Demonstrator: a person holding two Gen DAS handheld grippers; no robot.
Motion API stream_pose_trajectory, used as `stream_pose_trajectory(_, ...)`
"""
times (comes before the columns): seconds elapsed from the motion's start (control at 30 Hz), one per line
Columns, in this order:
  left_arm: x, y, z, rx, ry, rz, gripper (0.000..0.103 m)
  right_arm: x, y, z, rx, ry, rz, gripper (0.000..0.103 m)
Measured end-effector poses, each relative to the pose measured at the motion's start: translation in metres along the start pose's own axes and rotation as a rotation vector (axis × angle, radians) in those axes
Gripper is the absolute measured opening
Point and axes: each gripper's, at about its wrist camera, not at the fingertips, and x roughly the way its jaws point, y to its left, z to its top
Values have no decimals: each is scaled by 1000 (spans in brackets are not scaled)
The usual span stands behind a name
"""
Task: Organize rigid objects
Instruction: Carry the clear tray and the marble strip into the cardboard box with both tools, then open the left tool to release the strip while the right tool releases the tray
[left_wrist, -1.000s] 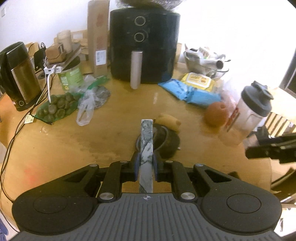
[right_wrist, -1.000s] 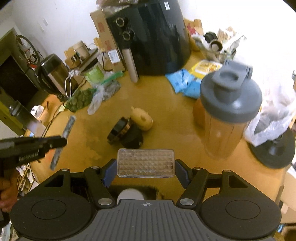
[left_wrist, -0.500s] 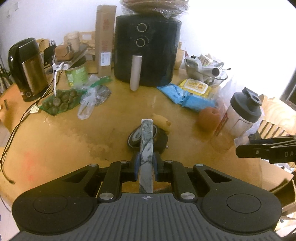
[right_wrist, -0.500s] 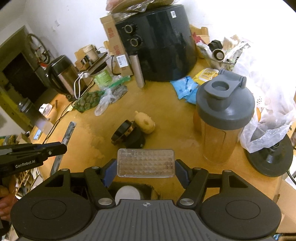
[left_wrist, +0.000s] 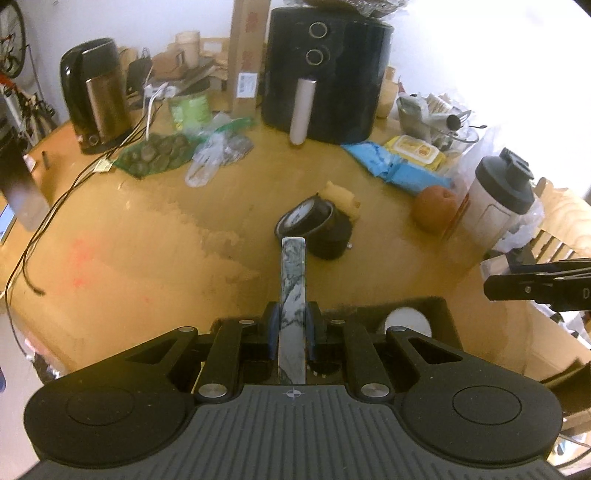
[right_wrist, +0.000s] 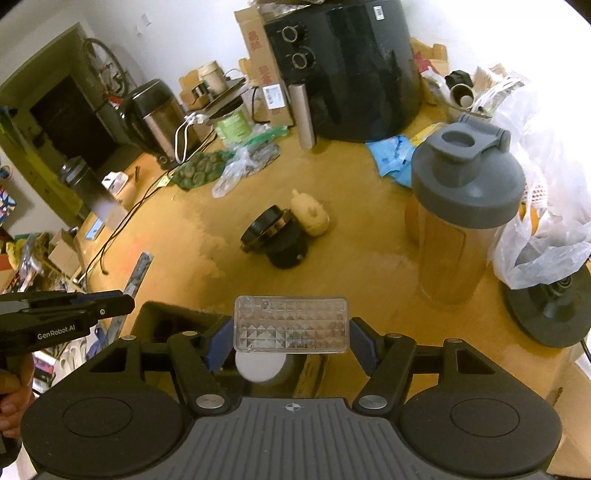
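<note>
My left gripper (left_wrist: 292, 325) is shut on a thin marbled slab (left_wrist: 293, 284) held edge-up; it also shows in the right wrist view (right_wrist: 135, 280). My right gripper (right_wrist: 291, 332) is shut on a clear studded plastic case (right_wrist: 291, 325). Both hang over a black bin (left_wrist: 439, 317) at the table's near edge, which holds a white round object (left_wrist: 406, 319), also seen in the right wrist view (right_wrist: 258, 367). Black tape rolls (left_wrist: 314, 225) and a cream lump (left_wrist: 341, 199) lie mid-table.
A black air fryer (left_wrist: 325, 70), a kettle (left_wrist: 98, 96), a green net of produce (left_wrist: 155, 155), a blue pack (left_wrist: 395, 166), an orange fruit (left_wrist: 432, 208) and a grey-lidded shaker bottle (right_wrist: 461, 218) stand around the wooden table (left_wrist: 147, 240). A cable (left_wrist: 55, 206) trails at the left.
Both grippers have pulled back toward the table's near edge with their loads. The black bin with the white object has come into view beneath them.
</note>
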Motion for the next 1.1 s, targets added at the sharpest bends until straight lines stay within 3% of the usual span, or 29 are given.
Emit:
stream_pose_trajectory(0.4,-1,-2,-18,29,34,12,16,0,18,-15,-48,40,29,70)
stream_pose_trajectory(0.53,5,-3,-21,68,41,-26,17,5,22,-18,-20,49,16,70)
stream_pose_trajectory(0.6,5,-1,-21,62,45,-61,23,6,27,-20,-24,52,11,70)
stream_pose_trajectory(0.67,4,2,-22,53,33,-71,42,7,30,-20,-21,54,5,70)
stream_pose_trajectory(0.73,2,5,-24,52,18,-71,48,9,32,-20,-6,55,-5,70)
stream_pose_trajectory(1.1,-1,23,-27,39,17,-93,48,27,52,-29,15,106,-7,70)
